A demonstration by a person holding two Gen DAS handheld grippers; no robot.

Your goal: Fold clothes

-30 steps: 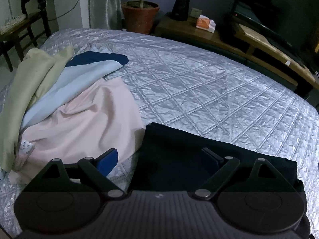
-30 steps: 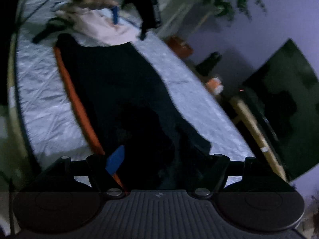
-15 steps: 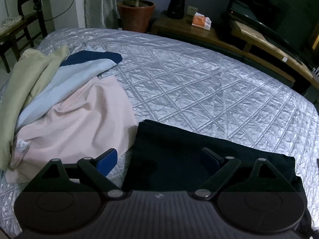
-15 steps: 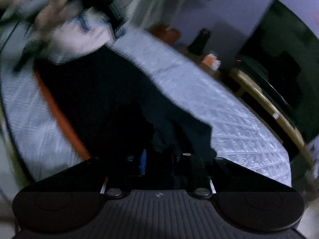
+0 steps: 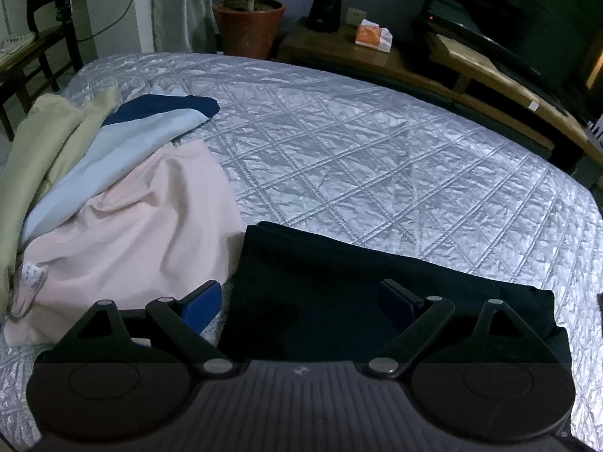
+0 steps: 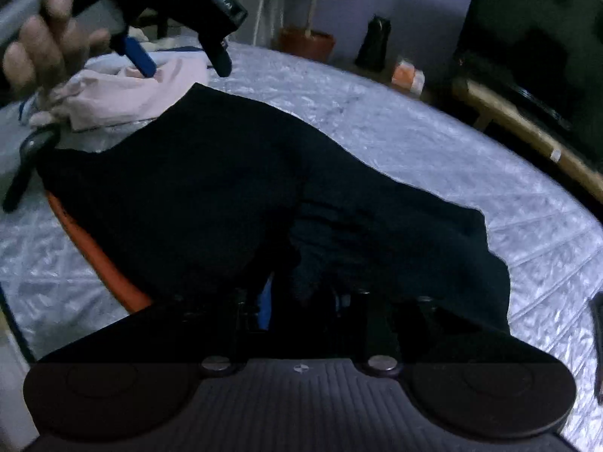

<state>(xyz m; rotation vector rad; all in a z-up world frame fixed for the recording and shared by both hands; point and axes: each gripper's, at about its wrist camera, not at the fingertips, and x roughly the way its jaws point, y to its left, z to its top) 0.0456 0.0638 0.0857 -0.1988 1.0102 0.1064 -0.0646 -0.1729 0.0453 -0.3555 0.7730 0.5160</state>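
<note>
A black garment with an orange side stripe lies on the silver quilted bed. My left gripper is open and empty, hovering over the garment's left end; it also shows in the right wrist view. My right gripper is shut on the near end of the black garment and lifts it off the bed. The fingertips are buried in the dark cloth.
A heap of pink, light blue, navy and beige clothes lies at the bed's left. A plant pot, a speaker and an orange box stand on a wooden bench beyond the bed. A TV is at right.
My right gripper closed on the near end of the black garment and raised it. My left gripper drifted slightly and stayed open.
</note>
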